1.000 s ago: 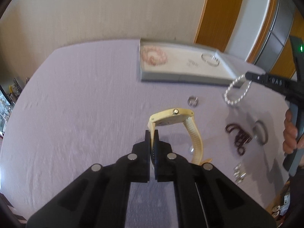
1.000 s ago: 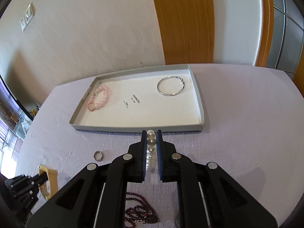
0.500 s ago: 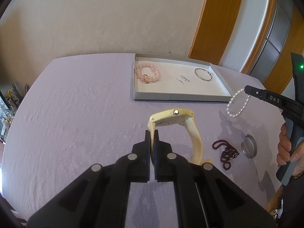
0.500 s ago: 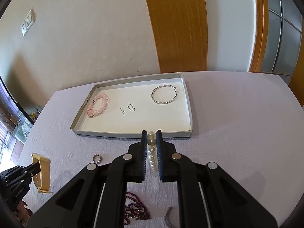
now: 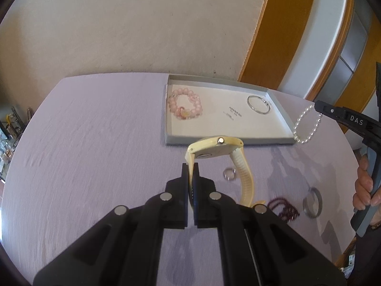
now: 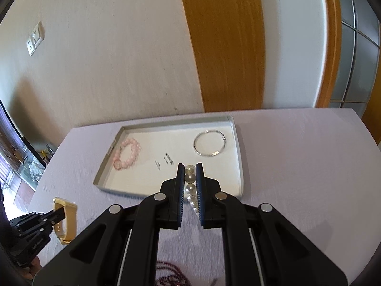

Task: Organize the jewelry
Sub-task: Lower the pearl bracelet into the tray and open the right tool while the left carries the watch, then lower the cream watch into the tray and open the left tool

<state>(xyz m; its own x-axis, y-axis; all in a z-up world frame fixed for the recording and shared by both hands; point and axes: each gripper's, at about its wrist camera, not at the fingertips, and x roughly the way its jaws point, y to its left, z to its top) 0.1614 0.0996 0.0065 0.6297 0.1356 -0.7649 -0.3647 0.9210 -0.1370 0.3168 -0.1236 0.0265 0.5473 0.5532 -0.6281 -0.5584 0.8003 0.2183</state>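
Note:
My left gripper (image 5: 190,170) is shut on the strap of a cream-yellow watch (image 5: 215,146), held above the lilac tablecloth in front of the grey tray (image 5: 228,140). The same watch (image 6: 65,217) shows at lower left in the right wrist view. My right gripper (image 6: 190,170) is shut on a white pearl bracelet (image 6: 190,188), which hangs as a loop (image 5: 307,125) just right of the tray in the left wrist view. Inside the tray lie a pink bead bracelet (image 5: 185,104) and a silver bangle (image 5: 259,104).
On the cloth lie a small silver ring (image 5: 229,174), a dark red bead string (image 5: 284,208) and a round metal ring (image 5: 312,202). A person's hand (image 5: 365,188) grips the right tool's handle. Wall and wooden door frame stand behind the table.
Both grippers have risen with their loads. In both views the tray now sits farther off and more of the table shows. The pearl loop hangs higher beside the tray.

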